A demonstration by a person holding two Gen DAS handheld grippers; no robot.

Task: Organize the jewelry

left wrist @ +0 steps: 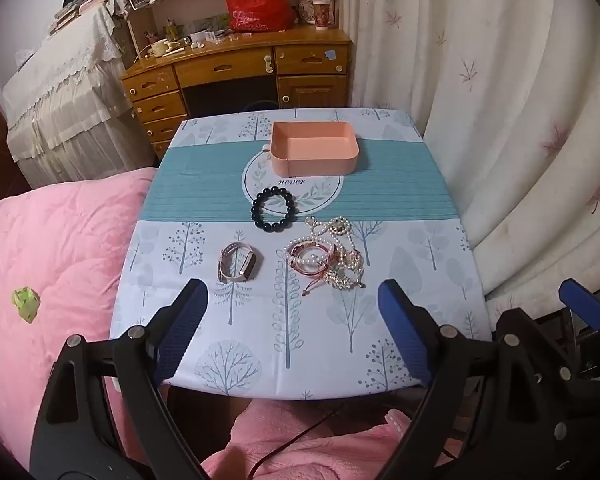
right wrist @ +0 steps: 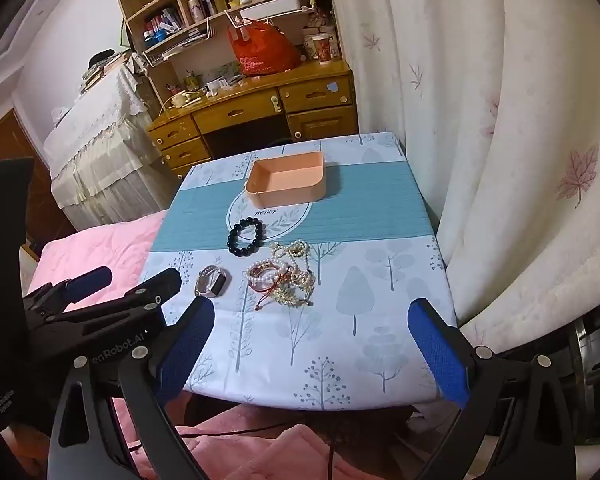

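A peach tray (left wrist: 314,148) (right wrist: 286,183) stands empty at the far middle of a small table (left wrist: 228,344) (right wrist: 380,344) with a tree-print cloth. In front of it lies a black bead bracelet (left wrist: 274,209) (right wrist: 247,236). Nearer are a pale watch (left wrist: 239,266) (right wrist: 213,285) and a tangle of pearl and gold jewelry (left wrist: 328,258) (right wrist: 284,276). My left gripper (left wrist: 294,300) hovers open over the table's near edge, nothing between its fingers. My right gripper (right wrist: 314,322) is open too, just right of it, holding nothing.
A pink quilt (left wrist: 60,248) lies left of the table, a white curtain (left wrist: 520,120) hangs close on the right. A wooden desk (left wrist: 236,68) with a red bag (left wrist: 256,4) stands behind. Pink fabric and a black cable (left wrist: 284,446) sit below the near edge.
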